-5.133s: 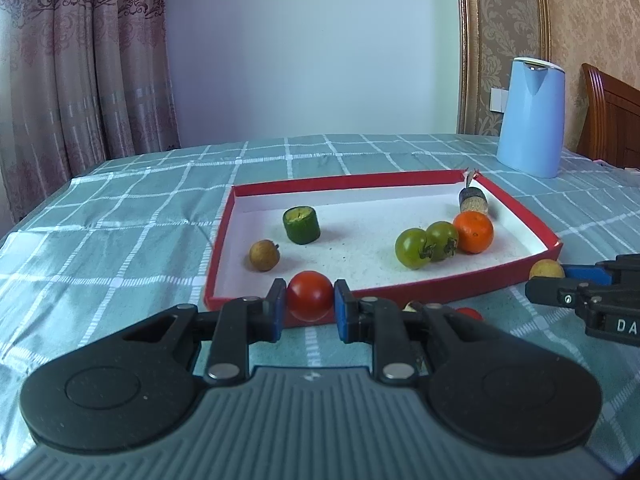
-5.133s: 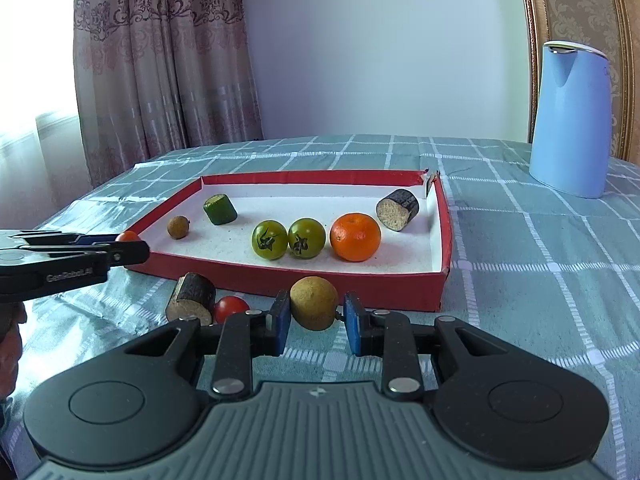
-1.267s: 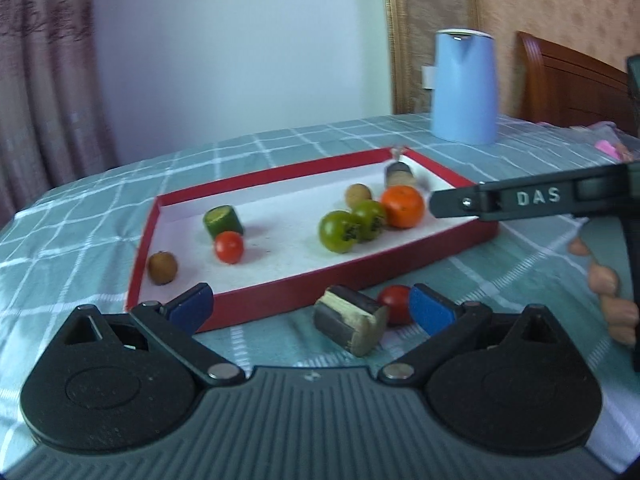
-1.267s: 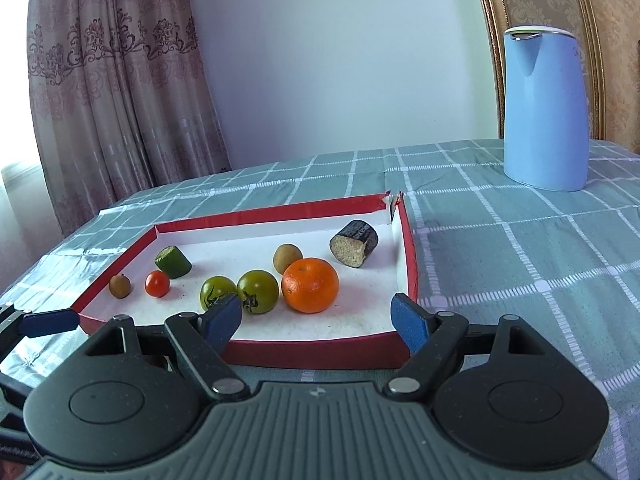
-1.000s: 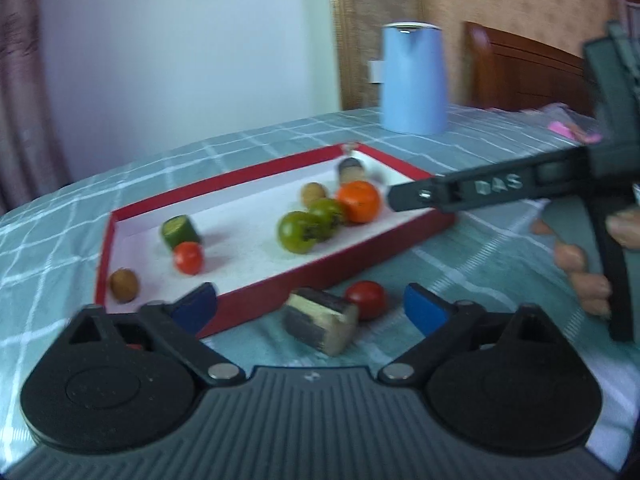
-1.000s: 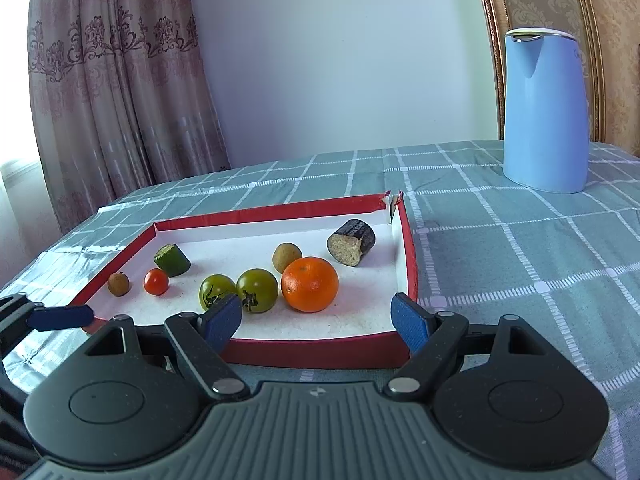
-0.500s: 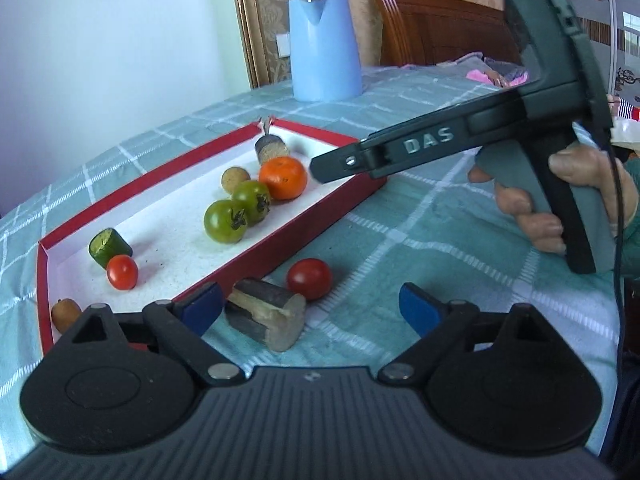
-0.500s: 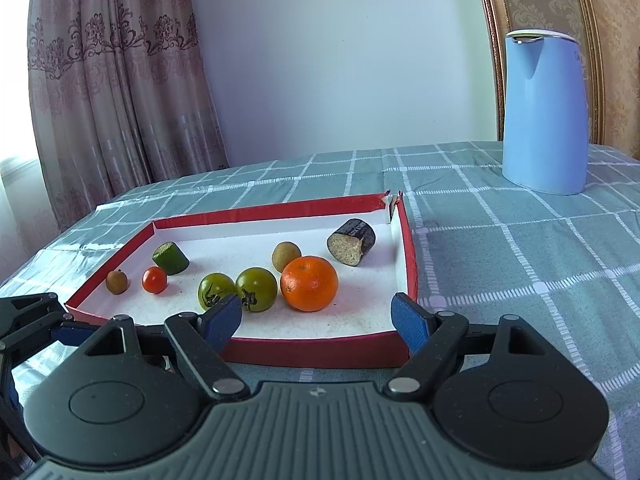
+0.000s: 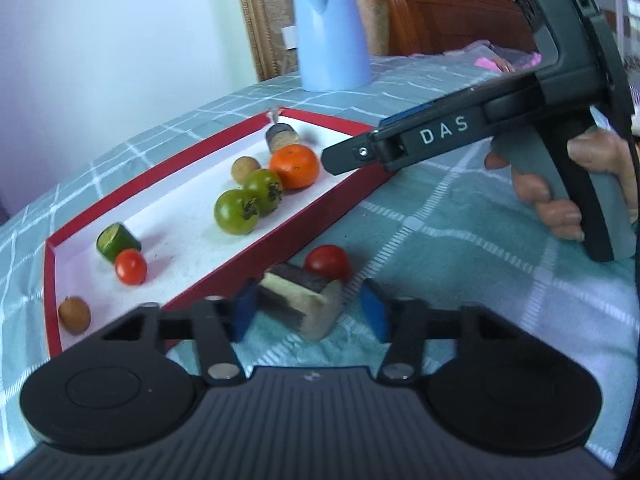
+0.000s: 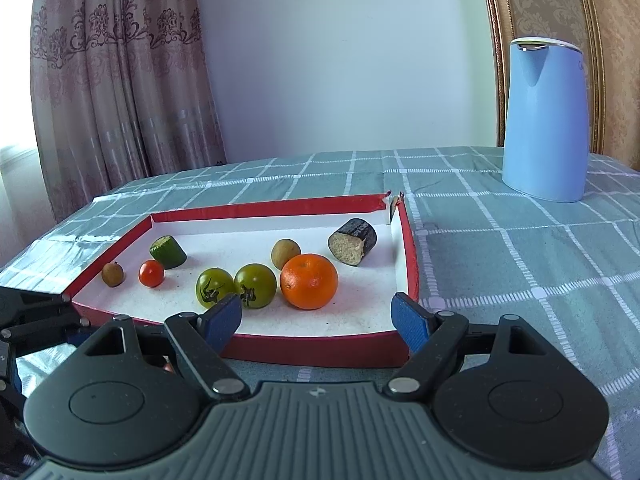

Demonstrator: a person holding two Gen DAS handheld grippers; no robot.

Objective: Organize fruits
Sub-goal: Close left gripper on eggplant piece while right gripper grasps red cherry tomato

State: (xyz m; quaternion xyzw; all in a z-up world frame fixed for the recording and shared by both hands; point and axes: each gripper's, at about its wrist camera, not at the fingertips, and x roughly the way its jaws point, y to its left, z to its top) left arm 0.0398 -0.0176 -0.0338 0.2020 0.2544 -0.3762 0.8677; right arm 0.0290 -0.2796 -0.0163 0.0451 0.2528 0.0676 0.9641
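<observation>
Your tray [image 10: 410, 256] sits on the table [image 10: 520, 264], kettle [image 10: 546, 120] behind it to the right. In the tray: orange [image 10: 309, 281], two tomatoes just left of it. Outside the near wall: cut chunk [image 9: 300, 300] between left gripper [image 9: 308, 312] pads, small tomato [image 9: 327, 262] touching behind it.

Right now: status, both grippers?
Left gripper closing around eggplant chunk, right pad short. Right gripper open, empty. Red tomato right behind chunk.

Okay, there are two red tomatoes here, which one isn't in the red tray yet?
The red tomato on the tablecloth, just outside the tray, behind the dark-skinned chunk. The other tomato lies inside, beside the cucumber piece.
</observation>
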